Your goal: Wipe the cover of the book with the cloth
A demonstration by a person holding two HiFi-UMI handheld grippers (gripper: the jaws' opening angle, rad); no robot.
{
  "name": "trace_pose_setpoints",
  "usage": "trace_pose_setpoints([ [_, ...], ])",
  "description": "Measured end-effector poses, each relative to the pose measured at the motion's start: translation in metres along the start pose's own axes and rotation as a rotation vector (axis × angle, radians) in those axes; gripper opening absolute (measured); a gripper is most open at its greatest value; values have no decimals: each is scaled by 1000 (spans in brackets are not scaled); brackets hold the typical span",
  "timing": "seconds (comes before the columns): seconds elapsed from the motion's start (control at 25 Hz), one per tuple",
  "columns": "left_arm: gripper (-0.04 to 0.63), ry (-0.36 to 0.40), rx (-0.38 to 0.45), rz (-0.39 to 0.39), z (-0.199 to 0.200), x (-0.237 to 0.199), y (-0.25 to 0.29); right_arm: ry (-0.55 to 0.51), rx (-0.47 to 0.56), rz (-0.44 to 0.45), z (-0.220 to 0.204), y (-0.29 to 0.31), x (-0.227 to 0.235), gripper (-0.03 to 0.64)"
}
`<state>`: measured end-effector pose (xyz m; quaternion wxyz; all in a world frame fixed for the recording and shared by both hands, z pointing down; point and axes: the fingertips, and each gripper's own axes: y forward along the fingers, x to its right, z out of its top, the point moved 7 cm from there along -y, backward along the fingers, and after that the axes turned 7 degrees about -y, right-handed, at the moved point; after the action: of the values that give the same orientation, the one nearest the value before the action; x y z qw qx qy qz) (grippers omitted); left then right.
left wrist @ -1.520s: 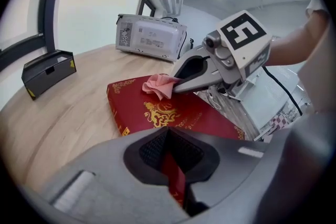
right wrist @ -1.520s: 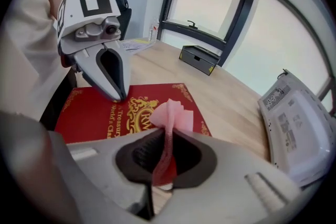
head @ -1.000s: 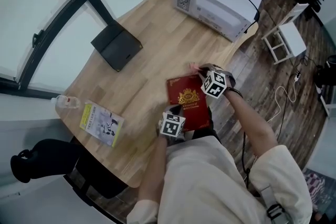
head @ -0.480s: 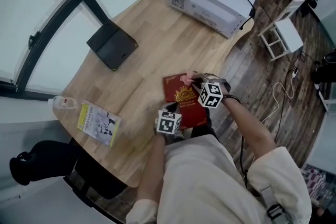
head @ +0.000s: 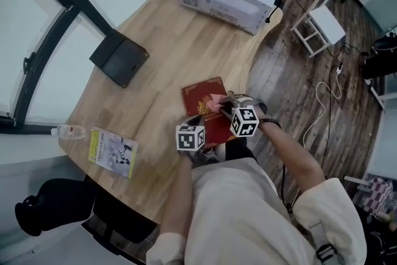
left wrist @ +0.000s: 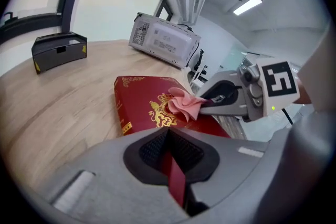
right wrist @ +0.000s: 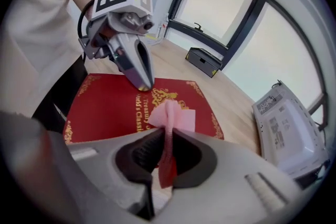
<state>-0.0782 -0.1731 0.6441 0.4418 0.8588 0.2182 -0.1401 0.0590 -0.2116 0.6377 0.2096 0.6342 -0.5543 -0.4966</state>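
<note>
Now right hand-held gripper [right wrist: 167,134] pinches cloth [right wrist: 173,114] on book [right wrist: 105,107] — gilt "World's Classi…"

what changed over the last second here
The right gripper, shut on the crumpled pink cloth, drew it from the far right corner of the red gold-printed book inward to mid-cover. The left gripper stayed clamped on the book's edge; the book kept its place on the wooden table.

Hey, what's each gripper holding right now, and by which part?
The right gripper has its jaws shut on the cloth, by one bunched end. The left gripper clamps the book at its near edge.
</note>
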Motion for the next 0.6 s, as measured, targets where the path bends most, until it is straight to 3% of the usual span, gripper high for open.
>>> trace_pose_setpoints([
  [0.28,6,15,29,-3,-2,2,0,17,5,19,1,-25,-51,34],
  [0.48,6,84,64,18,-6,7,-1,17,11,52,2,-42,-86,34],
  [0.6,6,75,77,9,-7,5,-1,28,9,66,3,-48,-101,34],
])
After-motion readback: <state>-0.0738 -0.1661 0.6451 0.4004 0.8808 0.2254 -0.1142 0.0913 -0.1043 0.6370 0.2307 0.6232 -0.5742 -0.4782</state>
